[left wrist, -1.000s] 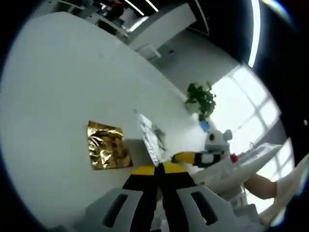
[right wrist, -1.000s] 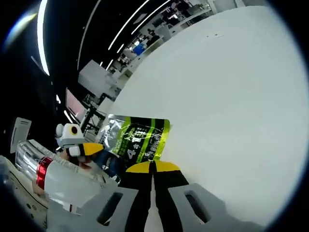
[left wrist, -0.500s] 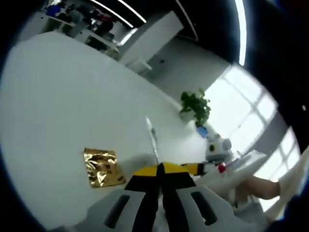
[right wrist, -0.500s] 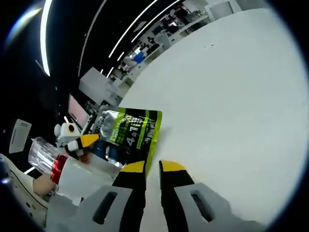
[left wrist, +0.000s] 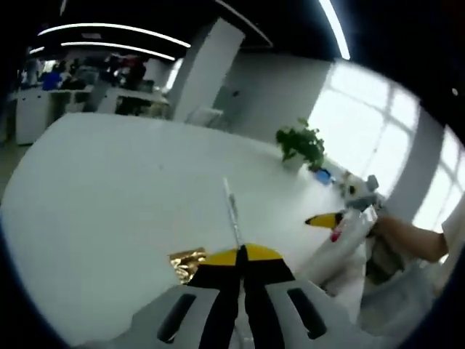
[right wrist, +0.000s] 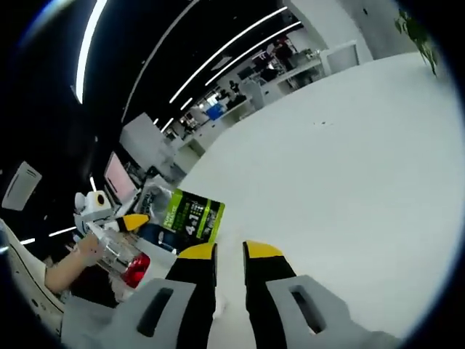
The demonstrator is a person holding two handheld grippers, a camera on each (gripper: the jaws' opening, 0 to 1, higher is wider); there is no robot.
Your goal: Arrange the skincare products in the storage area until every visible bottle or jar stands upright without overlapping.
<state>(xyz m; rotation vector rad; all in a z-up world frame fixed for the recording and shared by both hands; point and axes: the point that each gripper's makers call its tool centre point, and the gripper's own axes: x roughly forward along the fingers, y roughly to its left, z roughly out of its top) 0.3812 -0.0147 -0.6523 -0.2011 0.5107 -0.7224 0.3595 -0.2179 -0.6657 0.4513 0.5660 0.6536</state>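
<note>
My left gripper (left wrist: 241, 253) is shut on a thin sachet (left wrist: 231, 211), seen edge-on as a pale strip rising from between the yellow tips. In the right gripper view the same sachet (right wrist: 190, 216) shows its green-and-black printed face, held off the table by the left gripper (right wrist: 133, 221) at the left. My right gripper (right wrist: 229, 251) stands open with a narrow gap and nothing in it, a short way right of the sachet. It also reaches into the left gripper view as the right gripper (left wrist: 323, 218). A gold foil sachet (left wrist: 187, 262) lies flat on the white table (left wrist: 109, 182), just left of my left jaws.
The white table (right wrist: 349, 160) stretches far ahead and to the right. A potted plant (left wrist: 301, 143) and a small blue object (left wrist: 322, 175) stand at its far edge near bright windows. A person's hand (left wrist: 407, 236) is at the right. Office desks lie beyond.
My right jaws have parted and let go of the green-and-black sachet, then drawn back from it. The left gripper keeps hold of the sachet. Both cameras have tilted up.
</note>
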